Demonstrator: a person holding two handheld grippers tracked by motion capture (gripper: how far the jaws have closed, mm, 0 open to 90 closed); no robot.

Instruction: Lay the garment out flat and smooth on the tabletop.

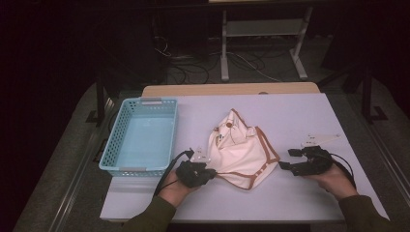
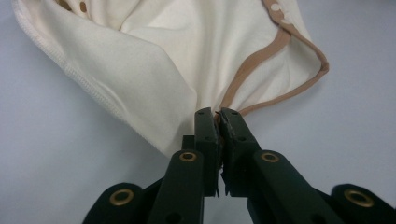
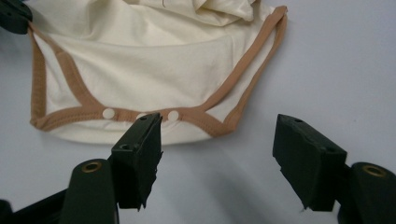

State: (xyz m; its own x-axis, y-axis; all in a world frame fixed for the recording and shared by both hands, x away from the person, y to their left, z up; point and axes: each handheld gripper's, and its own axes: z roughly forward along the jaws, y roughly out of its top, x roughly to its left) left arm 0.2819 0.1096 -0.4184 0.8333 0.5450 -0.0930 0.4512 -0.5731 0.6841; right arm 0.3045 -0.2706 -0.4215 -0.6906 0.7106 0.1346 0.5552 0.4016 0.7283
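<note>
Here the cream baby bodysuit (image 1: pixel 240 147) with tan trim lies crumpled near the middle of the pale tabletop (image 1: pixel 300 116), just right of the light blue basket (image 1: pixel 141 135). The left hand-held gripper (image 2: pixel 217 116) pinches the garment's trimmed edge between nearly closed jaws, cloth bunched at their tips. The right hand-held gripper (image 3: pixel 217 140) rests on the tabletop with jaws standing wide apart and nothing in them, just short of the snap-button hem (image 3: pixel 140 114), at the bodysuit's right side
</note>
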